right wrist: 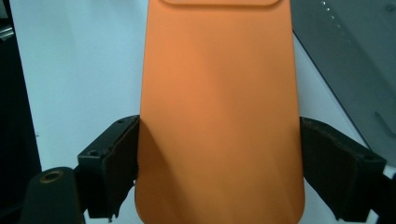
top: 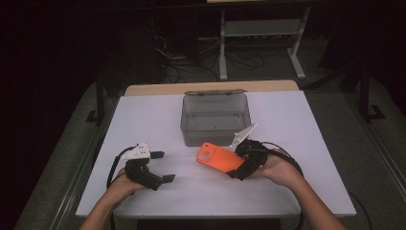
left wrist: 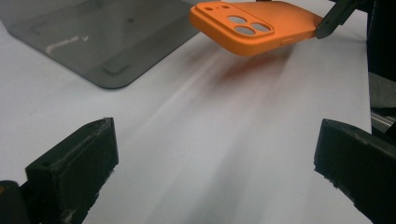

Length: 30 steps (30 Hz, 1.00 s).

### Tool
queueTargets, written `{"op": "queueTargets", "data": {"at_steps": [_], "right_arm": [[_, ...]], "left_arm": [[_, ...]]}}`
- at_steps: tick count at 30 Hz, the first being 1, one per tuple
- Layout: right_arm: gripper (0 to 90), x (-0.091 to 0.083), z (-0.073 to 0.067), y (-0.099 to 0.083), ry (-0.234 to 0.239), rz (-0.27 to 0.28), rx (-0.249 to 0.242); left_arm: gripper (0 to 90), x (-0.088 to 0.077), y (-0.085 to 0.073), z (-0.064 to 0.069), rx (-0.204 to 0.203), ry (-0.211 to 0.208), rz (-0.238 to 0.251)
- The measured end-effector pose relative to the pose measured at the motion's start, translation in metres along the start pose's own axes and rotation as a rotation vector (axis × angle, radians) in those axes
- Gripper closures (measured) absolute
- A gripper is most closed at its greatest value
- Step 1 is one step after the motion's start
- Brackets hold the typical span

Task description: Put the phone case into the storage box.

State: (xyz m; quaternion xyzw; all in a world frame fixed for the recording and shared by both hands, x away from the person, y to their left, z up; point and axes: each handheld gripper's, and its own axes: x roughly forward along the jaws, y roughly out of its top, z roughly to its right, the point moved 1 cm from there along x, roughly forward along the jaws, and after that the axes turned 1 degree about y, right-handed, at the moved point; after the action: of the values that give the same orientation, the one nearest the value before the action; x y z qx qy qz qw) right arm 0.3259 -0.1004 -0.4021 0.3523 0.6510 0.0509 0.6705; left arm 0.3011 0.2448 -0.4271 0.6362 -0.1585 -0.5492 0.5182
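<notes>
White rectangular tabletop (top: pixel 158 120) with a bare wooden strip along its far edge, grey translucent plastic box (top: pixel 215 118) standing directly on it, far of centre

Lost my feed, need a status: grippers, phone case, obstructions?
Right gripper shut on orange phone case, held off table. Left gripper open, empty. Grey bin just beyond case.

Grey plastic bin (top: pixel 215 115) on white table (top: pixel 153 120)

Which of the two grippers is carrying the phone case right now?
The right gripper: its jaws clamp the orange phone case by its sides, lifted off the table. The left gripper stands open and empty.
</notes>
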Motion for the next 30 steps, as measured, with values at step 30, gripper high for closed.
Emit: {"op": "queueTargets", "data": {"at_steps": [30], "right_arm": [[16.0,-0.001,0.000,0.000,0.001,0.008,-0.004]], "left_arm": [[0.0,0.015,0.027,0.002,0.027,-0.025,0.052]]}}
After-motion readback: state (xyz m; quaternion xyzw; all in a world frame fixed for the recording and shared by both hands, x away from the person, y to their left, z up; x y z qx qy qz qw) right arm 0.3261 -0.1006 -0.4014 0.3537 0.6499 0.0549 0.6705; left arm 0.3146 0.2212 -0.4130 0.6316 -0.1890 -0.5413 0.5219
